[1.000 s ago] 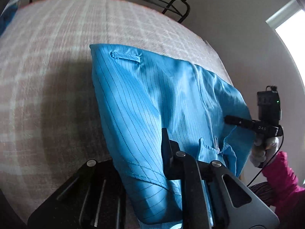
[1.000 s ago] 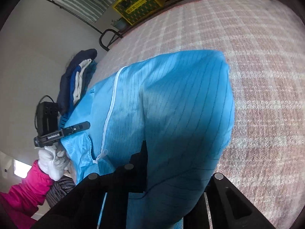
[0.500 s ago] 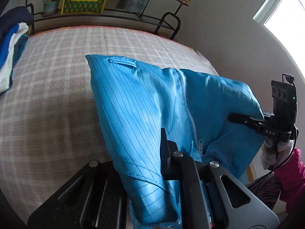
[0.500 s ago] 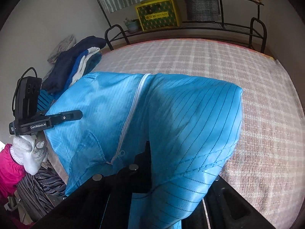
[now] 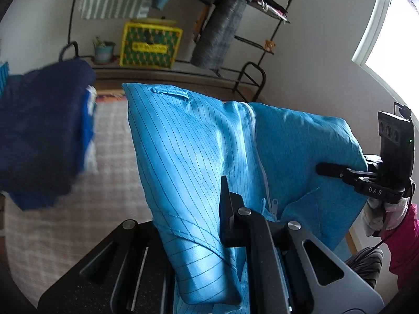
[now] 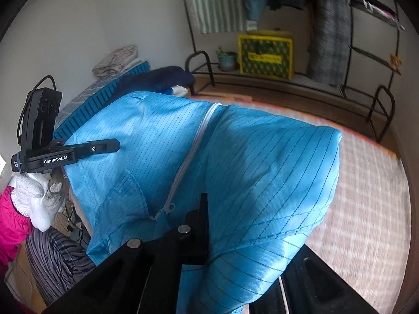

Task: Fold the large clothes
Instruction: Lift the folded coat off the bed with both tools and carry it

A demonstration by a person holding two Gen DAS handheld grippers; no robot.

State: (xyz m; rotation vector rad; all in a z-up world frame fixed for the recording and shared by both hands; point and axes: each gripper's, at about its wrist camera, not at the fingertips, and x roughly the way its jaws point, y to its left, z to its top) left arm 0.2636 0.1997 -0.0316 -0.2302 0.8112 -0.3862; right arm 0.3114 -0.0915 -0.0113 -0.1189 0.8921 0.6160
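Your left gripper [image 5: 230, 225] and right gripper [image 6: 199, 225] are each clenched on the glossy blue pinstriped jacket [image 5: 199, 157], a smooth, slippery fabric with thin dark stripes, a white zipper [image 6: 193, 146] down its front and a stitched pocket flap. You hold it stretched between your hands, lifted over the near edge of the checked pink-and-white woven bedspread [image 6: 366, 196]. A soft navy heap of folded clothes [image 5: 44, 136] lies toward the bed's far left corner.

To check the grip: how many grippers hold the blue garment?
2. The left gripper holds one end of the blue garment; the right gripper holds the other.
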